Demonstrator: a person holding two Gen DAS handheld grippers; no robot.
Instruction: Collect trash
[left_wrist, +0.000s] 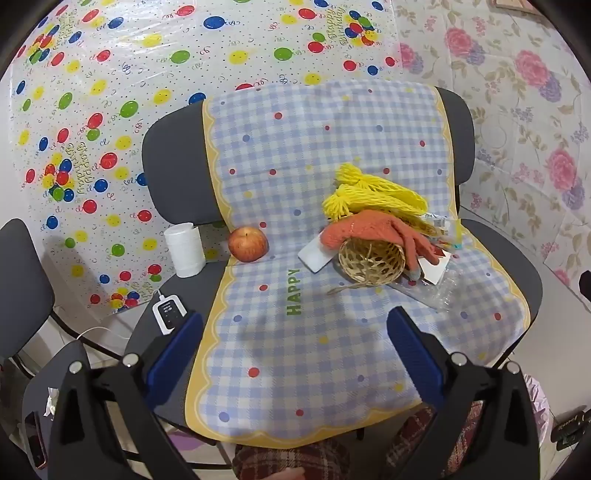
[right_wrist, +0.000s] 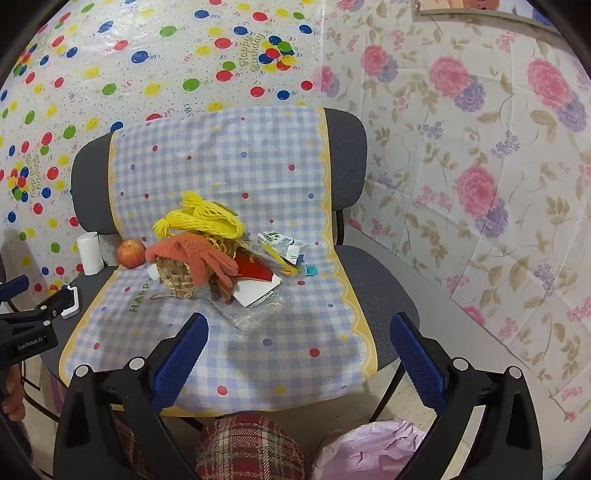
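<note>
A pile lies on a chair covered by a blue checked cloth (left_wrist: 295, 206): yellow foam netting (left_wrist: 373, 192) (right_wrist: 199, 218), an orange glove (left_wrist: 376, 230) (right_wrist: 192, 254), a tipped wicker basket (left_wrist: 371, 264) (right_wrist: 177, 277), a crushed clear plastic bottle (left_wrist: 443, 291) (right_wrist: 255, 310), white and red paper (right_wrist: 258, 284), and a small milk carton (right_wrist: 282, 245). My left gripper (left_wrist: 295, 325) is open and empty above the seat's front. My right gripper (right_wrist: 299, 332) is open and empty, just short of the bottle.
An apple (left_wrist: 247, 243) (right_wrist: 131, 253) and a white roll (left_wrist: 184, 249) (right_wrist: 89, 253) sit at the seat's left rear. A white charger device (left_wrist: 168, 312) lies on the left seat edge. A pink trash bag (right_wrist: 369, 450) sits on the floor below right. The left gripper (right_wrist: 29, 332) shows at the right wrist view's left edge.
</note>
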